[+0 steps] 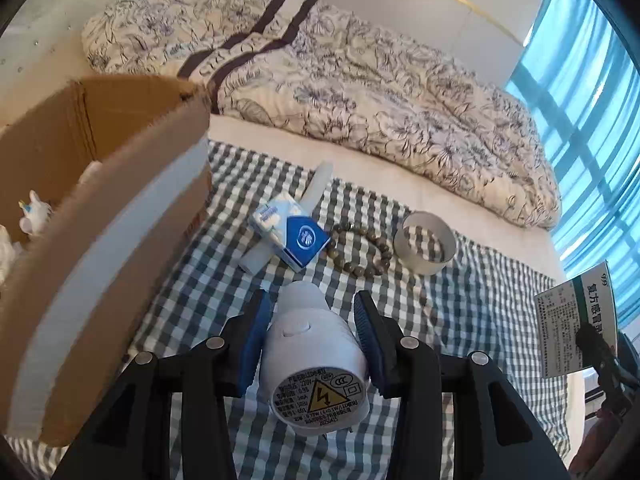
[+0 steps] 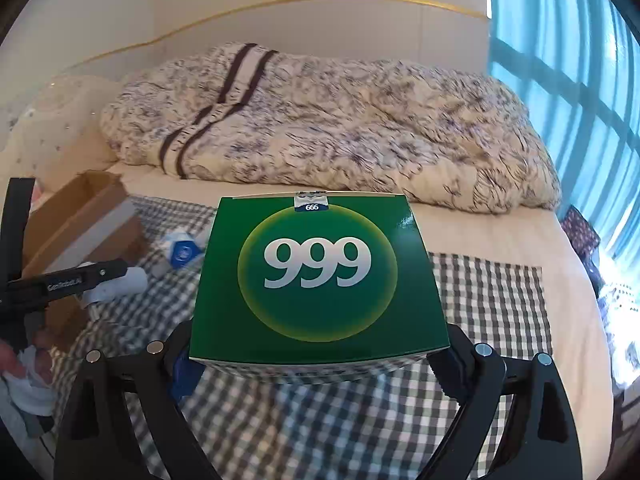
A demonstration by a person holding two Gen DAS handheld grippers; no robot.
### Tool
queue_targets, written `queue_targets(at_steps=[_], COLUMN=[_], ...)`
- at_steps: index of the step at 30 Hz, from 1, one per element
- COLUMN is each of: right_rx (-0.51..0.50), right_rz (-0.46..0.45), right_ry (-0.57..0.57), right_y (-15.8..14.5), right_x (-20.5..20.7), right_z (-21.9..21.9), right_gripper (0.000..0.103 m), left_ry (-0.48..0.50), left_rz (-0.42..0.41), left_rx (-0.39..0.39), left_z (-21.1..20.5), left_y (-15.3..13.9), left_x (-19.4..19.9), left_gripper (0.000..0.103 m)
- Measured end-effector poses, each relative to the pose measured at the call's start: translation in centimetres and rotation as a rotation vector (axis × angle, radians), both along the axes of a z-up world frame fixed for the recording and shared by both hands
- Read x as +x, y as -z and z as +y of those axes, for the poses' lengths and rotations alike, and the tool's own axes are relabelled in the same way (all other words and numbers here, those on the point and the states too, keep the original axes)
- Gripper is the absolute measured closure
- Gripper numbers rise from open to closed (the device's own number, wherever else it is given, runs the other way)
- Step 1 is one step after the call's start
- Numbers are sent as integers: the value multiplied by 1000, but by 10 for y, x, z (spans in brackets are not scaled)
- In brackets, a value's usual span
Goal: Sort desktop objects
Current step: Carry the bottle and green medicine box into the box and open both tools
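My left gripper (image 1: 311,304) is shut on a white plug-in night light (image 1: 316,360) with a yellow warning label, held just above the checked cloth (image 1: 460,312). Ahead on the cloth lie a blue-and-white tissue packet (image 1: 288,232), a white tube (image 1: 316,184) under it, a brown bead bracelet (image 1: 360,248) and a white tape ring (image 1: 425,242). My right gripper (image 2: 316,370) is shut on a green "999" medicine box (image 2: 318,276), held over the cloth; that box (image 1: 576,320) also shows at the right edge of the left wrist view.
An open cardboard box (image 1: 100,216) stands at the left with white figurines (image 1: 34,212) inside. A flowered quilt (image 1: 360,92) lies bunched on the bed behind the cloth. Blue curtains (image 1: 592,120) hang at the right. A hand (image 2: 24,360) holds the left gripper's handle.
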State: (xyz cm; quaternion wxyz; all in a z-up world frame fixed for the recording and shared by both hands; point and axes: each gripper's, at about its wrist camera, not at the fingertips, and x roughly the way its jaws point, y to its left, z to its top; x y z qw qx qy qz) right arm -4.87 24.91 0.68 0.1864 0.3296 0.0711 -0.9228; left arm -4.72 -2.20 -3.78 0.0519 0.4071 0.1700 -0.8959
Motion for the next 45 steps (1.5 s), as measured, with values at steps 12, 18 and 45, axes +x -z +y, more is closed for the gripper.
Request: queue_targets(at_steps=[12, 18, 45], right_rx=[-20, -30, -53], right_rz=[51, 43, 76], right_ry=[-98, -139, -407], right_y=[-34, -44, -76], right_x=[36, 45, 69], right_z=[-45, -69, -257], right_gripper=[11, 11, 11], left_ry=[1, -15, -173], left_rz=[81, 114, 155], left_rx=[-23, -45, -49], left_z=[-9, -24, -178], left_y=[-48, -71, -107], left_x=[28, 37, 70], left_gripper=[58, 58, 58])
